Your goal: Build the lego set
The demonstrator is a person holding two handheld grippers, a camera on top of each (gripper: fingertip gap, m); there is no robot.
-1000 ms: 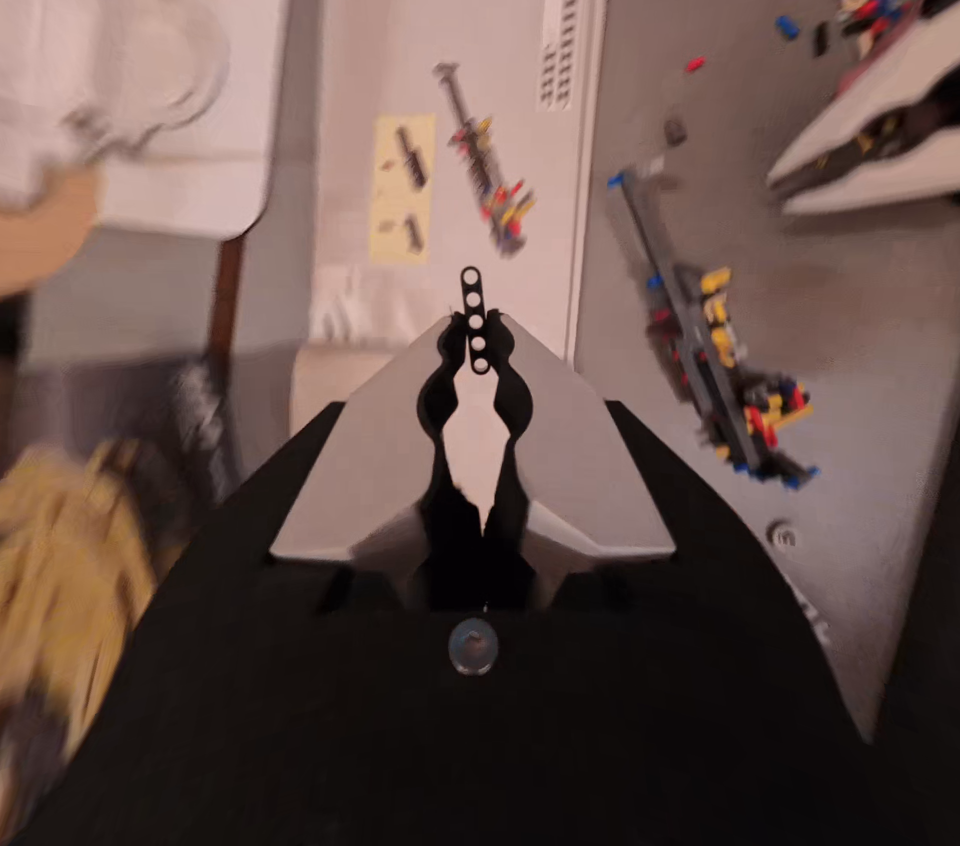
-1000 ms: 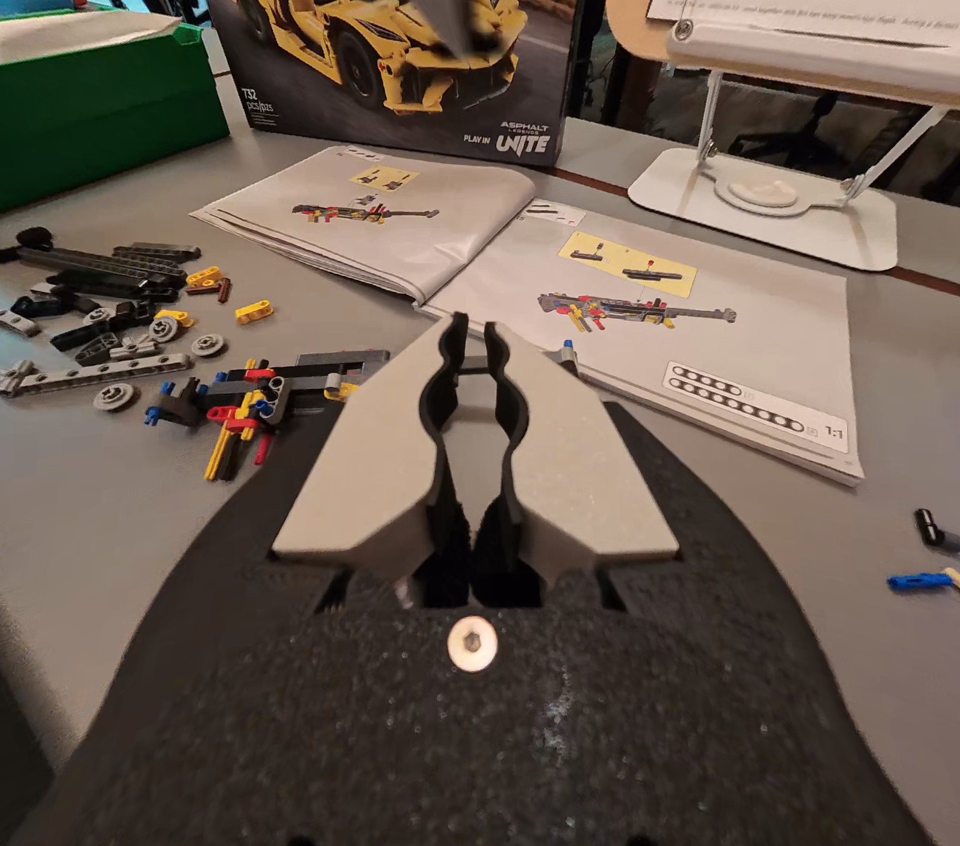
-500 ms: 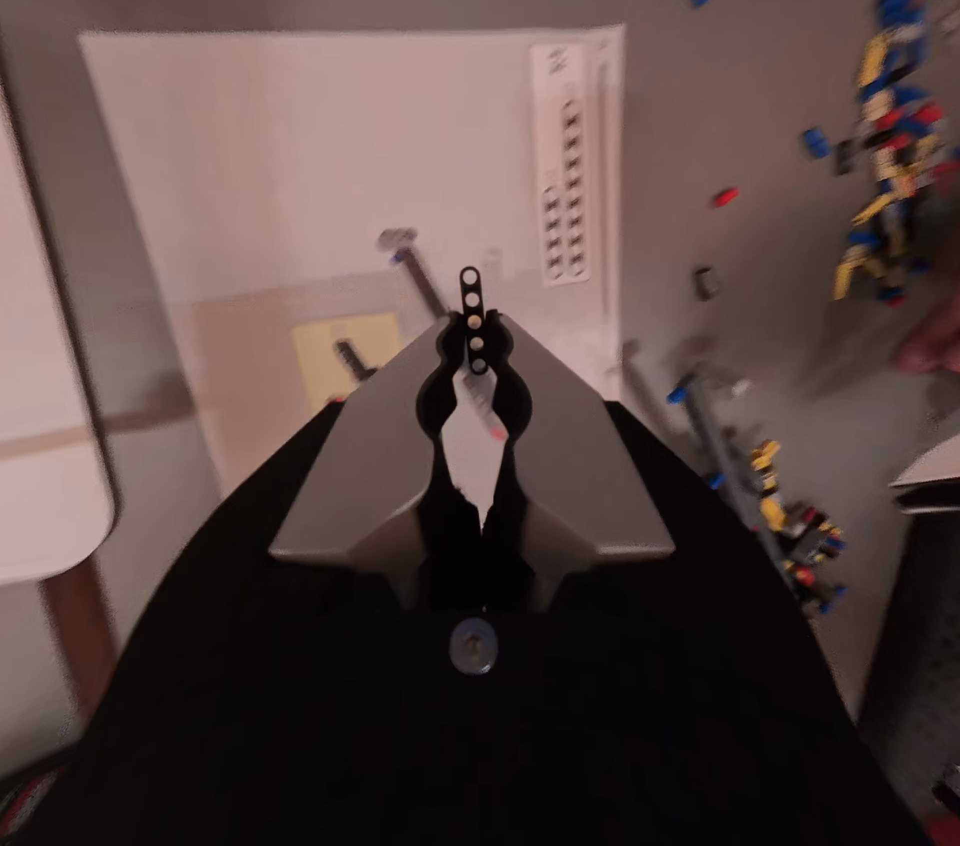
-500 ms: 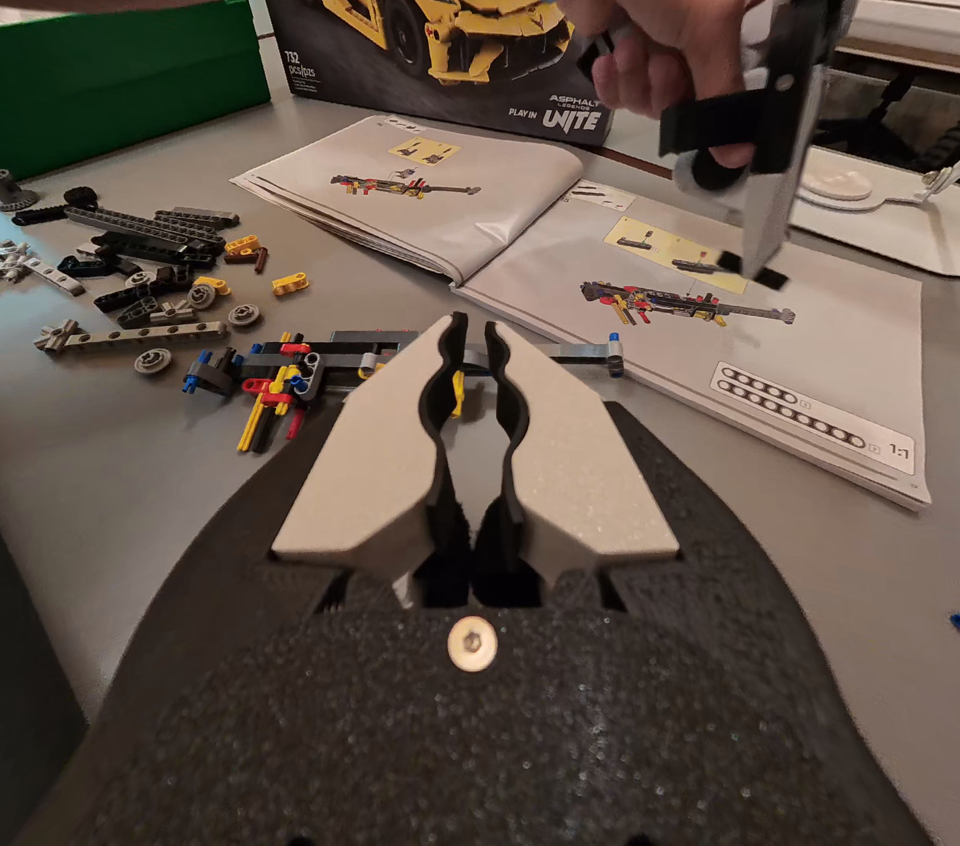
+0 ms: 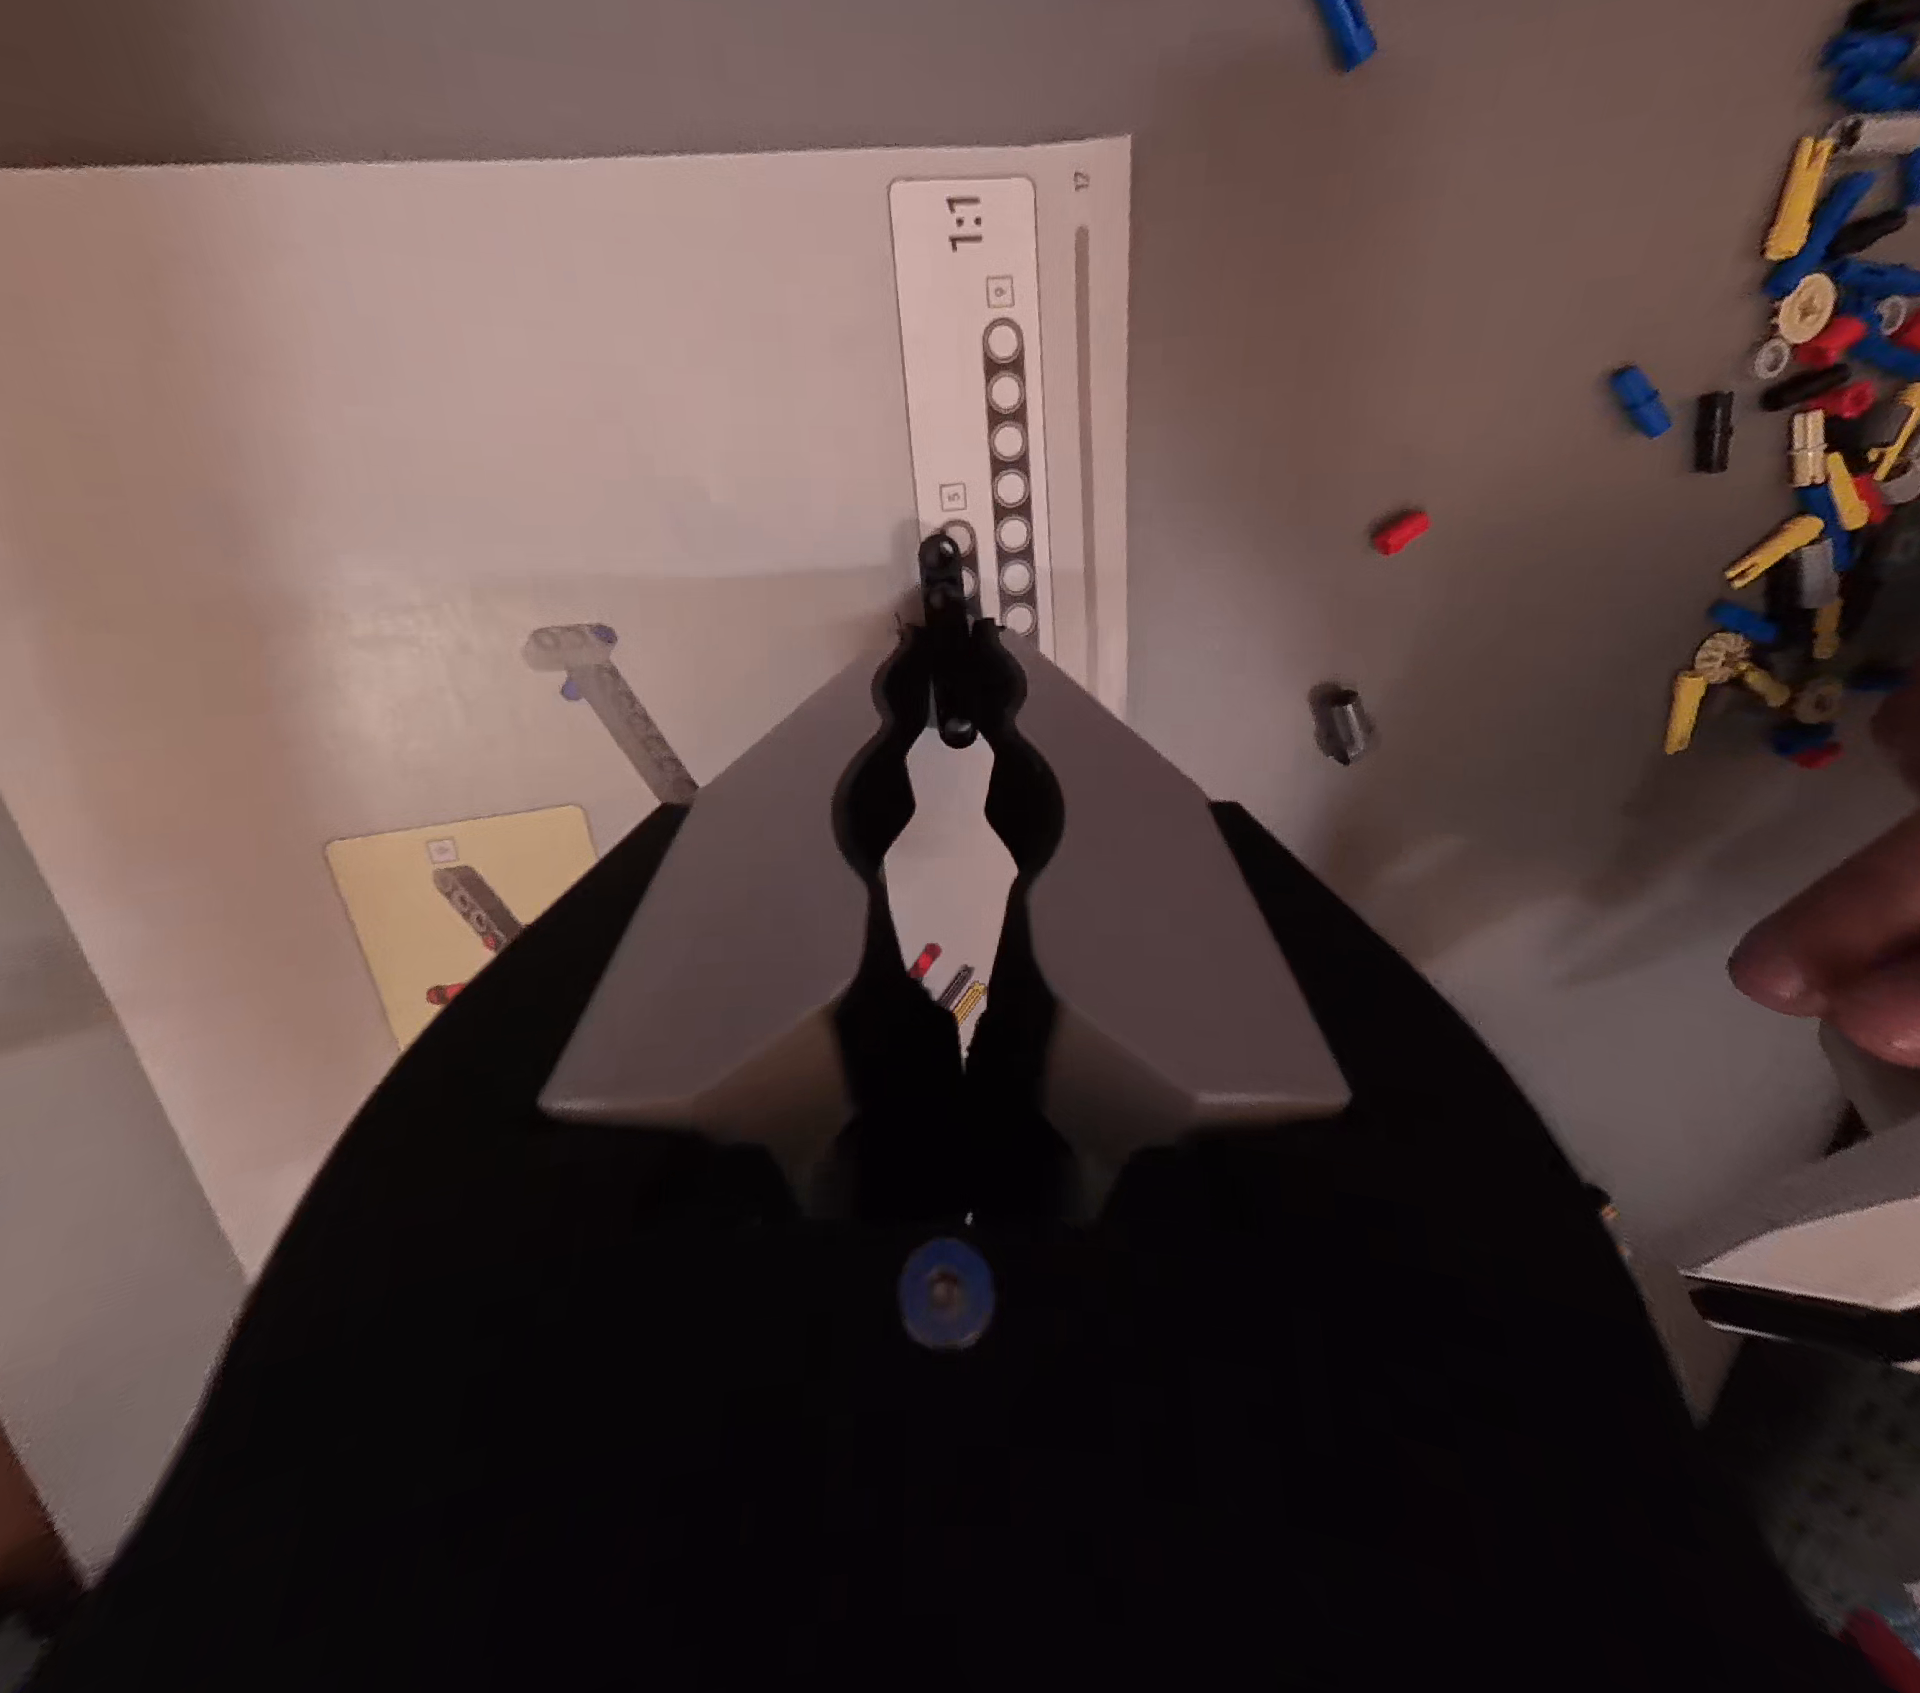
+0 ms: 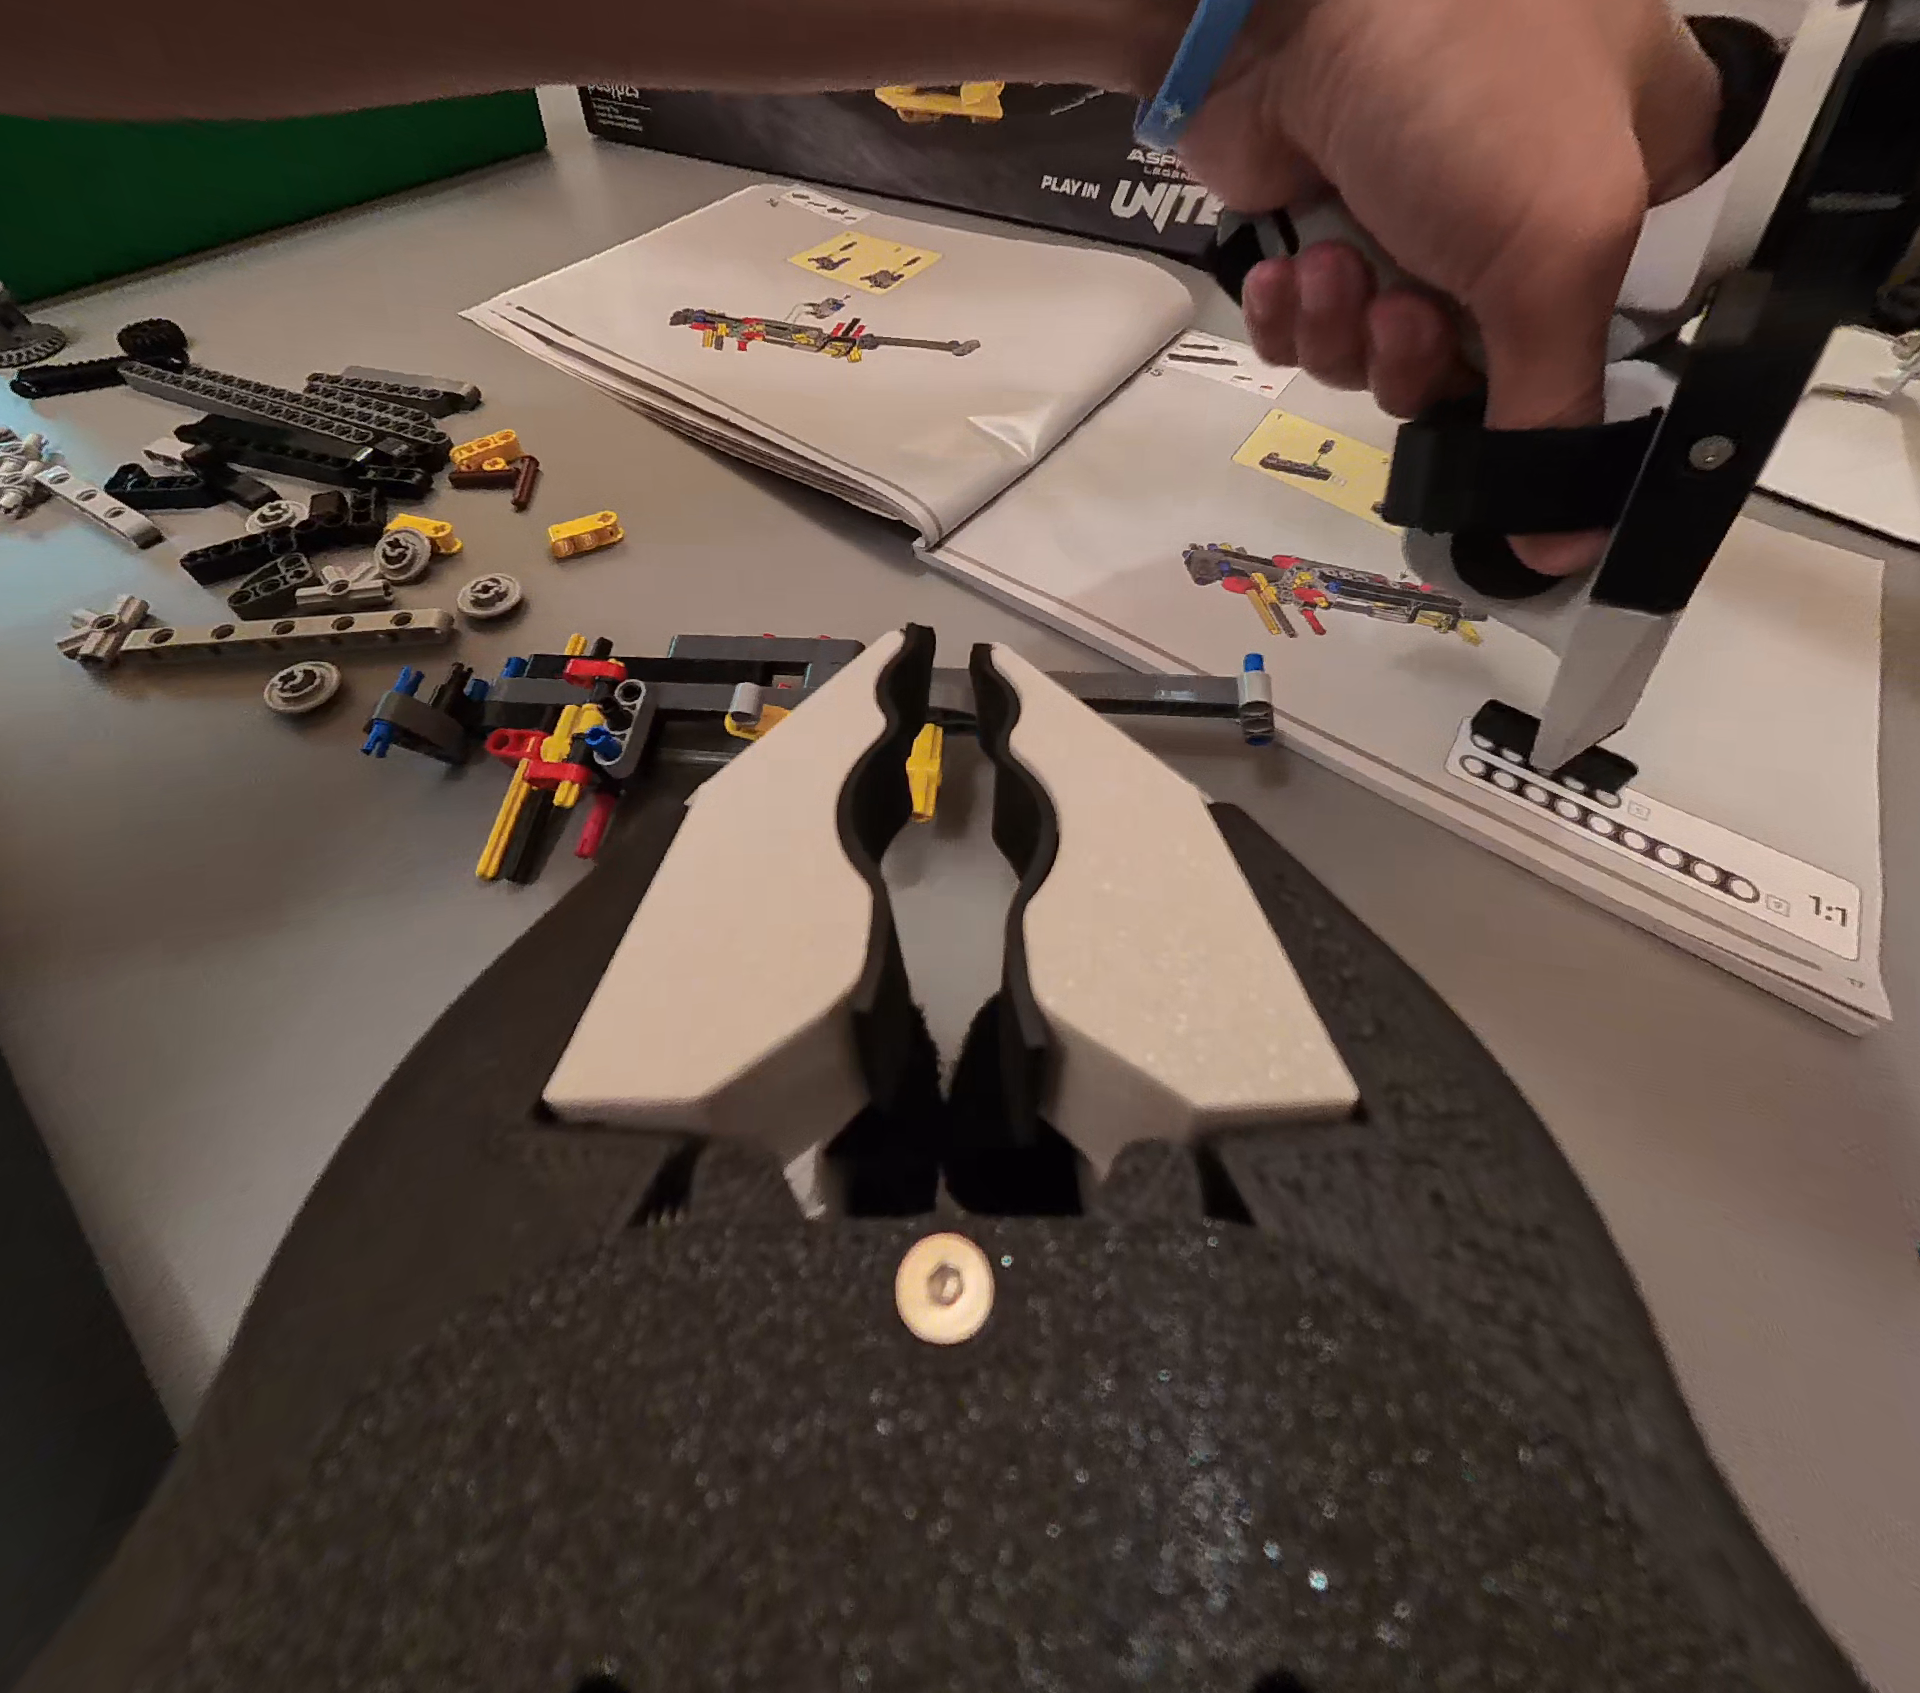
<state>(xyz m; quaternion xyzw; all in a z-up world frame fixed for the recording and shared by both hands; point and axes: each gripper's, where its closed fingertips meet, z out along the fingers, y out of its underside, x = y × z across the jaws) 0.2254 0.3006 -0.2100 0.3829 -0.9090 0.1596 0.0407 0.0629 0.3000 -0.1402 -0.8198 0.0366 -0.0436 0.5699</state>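
While the left gripper [image 5: 948,656] jaws pinch a black beam [image 5: 943,604] over the booklet [image 5: 520,396]; right gripper [image 6: 948,656] jaws stand parted.

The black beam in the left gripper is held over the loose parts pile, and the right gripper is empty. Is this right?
Not quite. The black beam in the left gripper is held on the open instruction booklet, at its printed scale strip, not over the loose parts pile. The right wrist view shows this. The right gripper is indeed empty.
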